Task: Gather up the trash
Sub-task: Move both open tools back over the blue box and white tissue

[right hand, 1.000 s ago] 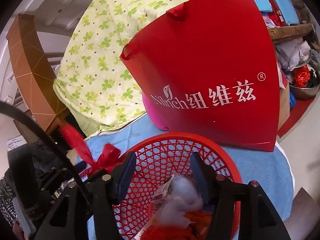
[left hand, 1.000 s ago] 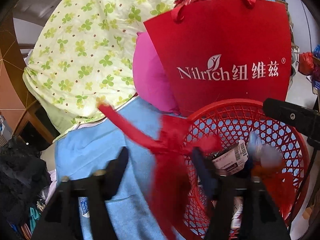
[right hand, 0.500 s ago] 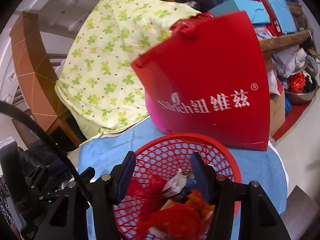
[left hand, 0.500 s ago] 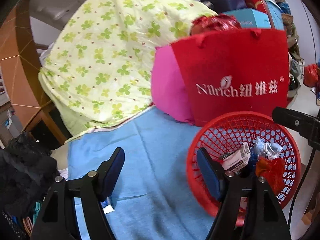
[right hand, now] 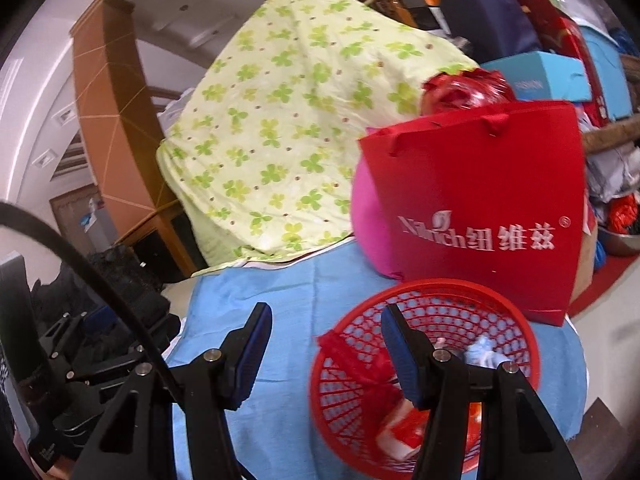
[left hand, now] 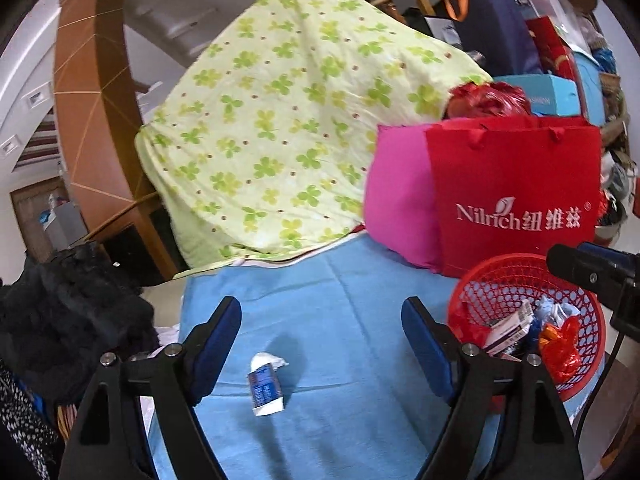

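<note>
next: wrapper (left hand: 267,387) left of basket (left hand: 592,312), long axis pointing away | left gripper (left hand: 322,344) nearer, straddling it, jaws opening, empty; right gripper (right hand: 326,354) half-open, empty

Soft, even indoor light fills both views, fairly bright and without glare. The tube (left hand: 266,386) on the blue cloth (left hand: 340,320) casts only a faint shadow. Fisheye bending curves the walls, and black corners ring each view. The left view is sharp; the right is smeared (worst at the red basket (right hand: 516,332) and the bag's lettering (right hand: 476,232)).
</note>
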A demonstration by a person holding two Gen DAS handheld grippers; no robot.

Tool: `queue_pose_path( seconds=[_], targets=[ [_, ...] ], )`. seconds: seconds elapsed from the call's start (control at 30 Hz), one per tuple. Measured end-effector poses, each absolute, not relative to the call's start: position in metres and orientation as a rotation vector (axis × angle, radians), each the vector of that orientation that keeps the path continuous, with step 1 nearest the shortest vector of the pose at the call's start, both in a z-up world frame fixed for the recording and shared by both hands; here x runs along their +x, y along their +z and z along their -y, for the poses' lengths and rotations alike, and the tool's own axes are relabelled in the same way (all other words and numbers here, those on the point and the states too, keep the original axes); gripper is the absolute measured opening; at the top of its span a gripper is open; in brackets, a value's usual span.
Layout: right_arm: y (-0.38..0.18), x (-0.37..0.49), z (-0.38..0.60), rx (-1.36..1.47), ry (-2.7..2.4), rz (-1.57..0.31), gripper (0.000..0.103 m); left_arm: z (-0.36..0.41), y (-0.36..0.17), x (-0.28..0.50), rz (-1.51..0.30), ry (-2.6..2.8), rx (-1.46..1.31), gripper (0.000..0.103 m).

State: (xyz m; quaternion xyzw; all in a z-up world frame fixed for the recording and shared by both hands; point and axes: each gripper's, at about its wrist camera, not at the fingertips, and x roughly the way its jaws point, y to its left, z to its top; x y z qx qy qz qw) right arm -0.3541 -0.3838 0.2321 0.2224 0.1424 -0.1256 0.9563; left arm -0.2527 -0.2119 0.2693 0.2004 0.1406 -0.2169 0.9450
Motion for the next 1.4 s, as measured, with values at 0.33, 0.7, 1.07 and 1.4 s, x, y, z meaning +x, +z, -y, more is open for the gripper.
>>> queue_pose_path(
  seconds=[0.33,0.7,1.07,1.4],
  targets=[
    [0.241,-0.337,0.344,0.371,-0.206,-0.319,0.061,0.179,0.271,-0.239,-0.307,-0.398,0.348,0.083],
    [0.245,-0.314,0.313,0.311,-0.167,-0.355,0.061,0.147,0.269,-0.216,-0.338,-0.352,0.287,0.083],
    [0.241,-0.291,0.285,0.257,-0.132,-0.410,0.061,0.103,0.246,-0.184,-0.404,-0.279,0.259,0.083],
    [0.216,-0.252,0.254,0.216,-0.062,-0.519,0.061,0.000,0.187,-0.126,-0.581,-0.023,0.213,0.083]
  ],
)
